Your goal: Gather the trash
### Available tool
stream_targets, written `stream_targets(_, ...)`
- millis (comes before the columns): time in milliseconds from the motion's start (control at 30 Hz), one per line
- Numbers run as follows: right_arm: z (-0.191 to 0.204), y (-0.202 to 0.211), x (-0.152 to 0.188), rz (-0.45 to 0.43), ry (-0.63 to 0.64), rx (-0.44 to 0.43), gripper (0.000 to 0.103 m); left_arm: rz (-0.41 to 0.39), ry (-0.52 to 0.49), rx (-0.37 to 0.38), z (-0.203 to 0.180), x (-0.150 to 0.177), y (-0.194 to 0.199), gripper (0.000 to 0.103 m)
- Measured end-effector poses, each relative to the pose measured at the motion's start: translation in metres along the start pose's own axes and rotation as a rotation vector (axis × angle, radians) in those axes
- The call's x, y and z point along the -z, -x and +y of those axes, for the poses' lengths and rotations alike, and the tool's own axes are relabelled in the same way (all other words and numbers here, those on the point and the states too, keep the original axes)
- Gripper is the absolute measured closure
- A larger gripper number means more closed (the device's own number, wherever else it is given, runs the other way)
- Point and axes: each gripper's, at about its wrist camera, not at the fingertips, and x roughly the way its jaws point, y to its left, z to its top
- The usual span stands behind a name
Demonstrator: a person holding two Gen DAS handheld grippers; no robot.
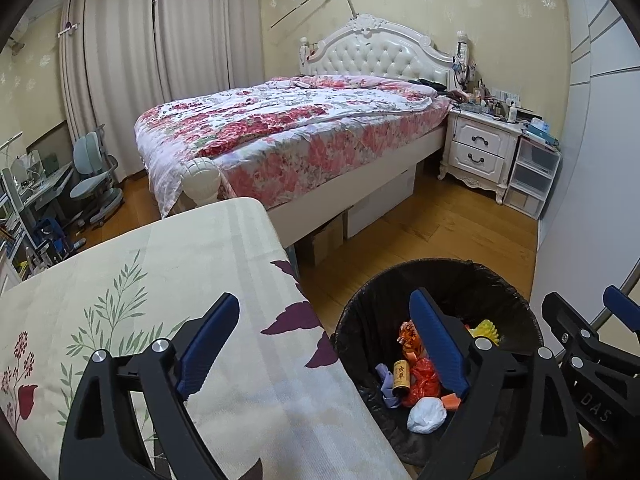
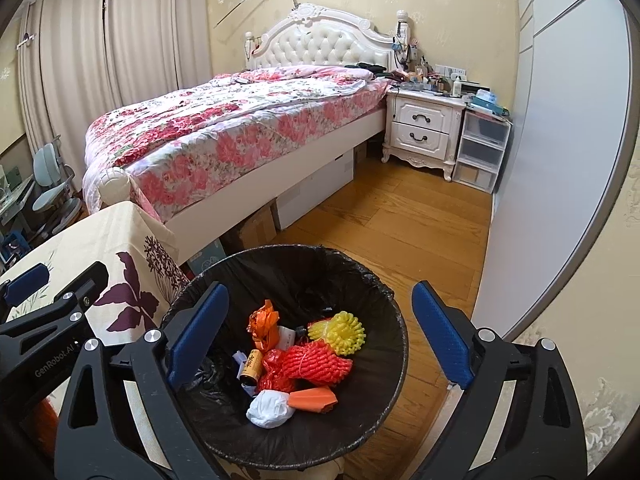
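Both jaws stand spread and empty. The bin [image 2: 288,364] lies at 12 o'clock below the right gripper [image 2: 320,344]; the left gripper [image 1: 324,344] straddles its 9 o'clock rim.

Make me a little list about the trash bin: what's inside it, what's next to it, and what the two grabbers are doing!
bin: round bin with black plastic liner, on wooden floor
inside: red foam net, yellow foam net, white crumpled wad, small brown can, orange wrapper
beside bin: table with cream flowered cloth
left gripper: open, empty
right gripper: open, empty, above bin
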Motion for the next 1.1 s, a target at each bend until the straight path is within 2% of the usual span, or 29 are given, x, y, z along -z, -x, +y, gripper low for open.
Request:
stream_targets(267,0.004,0.035,0.011,-0.017,0.011,0.001,0.008,-0.027,0.017,0.002,0.017,0.010,0.039,0.013)
stream_targets(600,0.015,0.079,0.029,-0.026,0.020,-0.033,0.008,-0.048,0.034,-0.019,0.036,0.033,0.085,0.011)
stream_targets(833,0.023,0.109,0.037,-0.063,0.032,-0.055,0.008,-0.073,0.054,-0.028,0.046,0.046,0.115,0.011)
stream_targets(1100,0.024,0.133,0.047,-0.098,0.034,-0.075,0.008,-0.085,0.079,-0.046,0.055,0.058,0.135,0.011)
